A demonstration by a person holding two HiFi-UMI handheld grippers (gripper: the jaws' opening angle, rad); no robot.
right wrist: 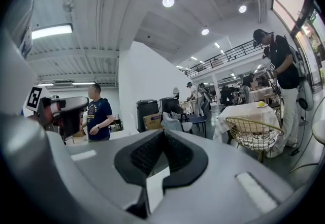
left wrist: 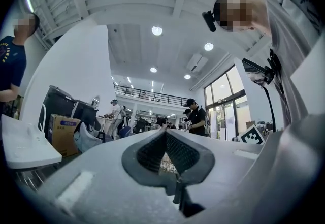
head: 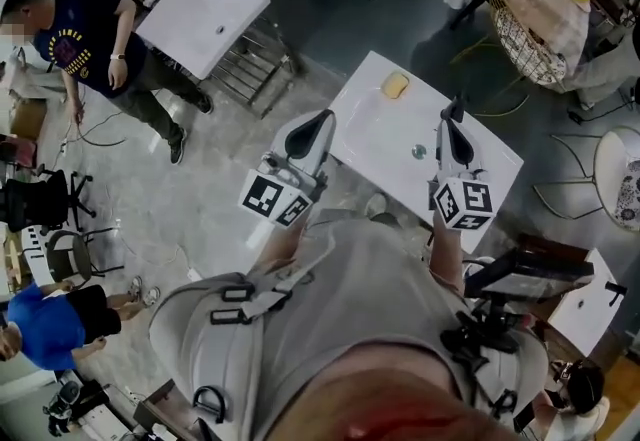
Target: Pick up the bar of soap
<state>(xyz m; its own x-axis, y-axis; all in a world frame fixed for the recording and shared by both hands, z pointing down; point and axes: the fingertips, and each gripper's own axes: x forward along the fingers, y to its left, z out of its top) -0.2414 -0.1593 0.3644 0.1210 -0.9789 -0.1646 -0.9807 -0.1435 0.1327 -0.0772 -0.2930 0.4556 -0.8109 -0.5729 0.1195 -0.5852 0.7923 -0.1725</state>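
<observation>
The grey left gripper (head: pixel 322 119) and grey right gripper (head: pixel 453 112) are hovering pinched shut, empty, at the white rectangular tabletop's (head: pixel 380 144) near side; one pale yellow soap bar (head: pixel 396 85) is lying at its far edge.

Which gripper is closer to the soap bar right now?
Right, by a little. In the head view the right gripper hangs over the white table, down-right of the bar of soap; the left gripper is at the table's left edge, down-left of it.
</observation>
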